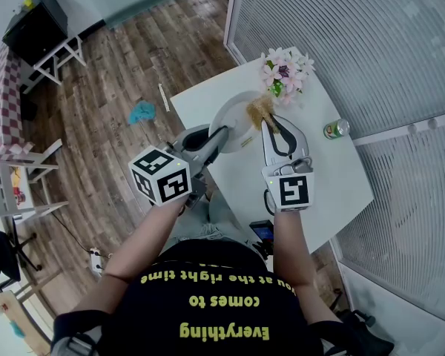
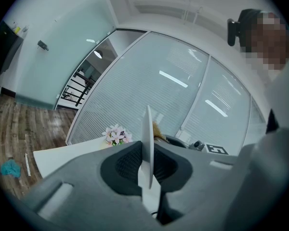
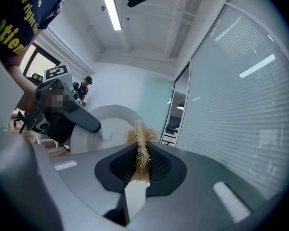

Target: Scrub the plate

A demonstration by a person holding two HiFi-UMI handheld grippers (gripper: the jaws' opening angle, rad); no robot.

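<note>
The white bench (image 1: 334, 191) stands close against a slatted glass partition (image 1: 371, 43) from 12 to 4 o'clock. Open wood floor (image 1: 119, 65) spreads from 8 to 11 o'clock, with a blue cloth (image 1: 142, 112) lying on it at 10.

The bench's near edge is partly covered by the person's right arm (image 1: 293, 243).

The plate (image 1: 233, 117) is held tilted up near the bench's 9 o'clock edge. Flowers (image 1: 285, 73) stand near it at 1 o'clock and a can (image 1: 336, 129) well apart at 3.

The left gripper (image 2: 147, 165) has its jaws pinching the plate's rim. Its view shows the plate edge-on, so the plate's face is hidden there.

The right gripper (image 3: 142, 160) has its jaws pinching a straw-coloured scrubber (image 3: 140, 138). The tuft sits at the plate's 3 o'clock rim, and I cannot tell whether it touches.
</note>
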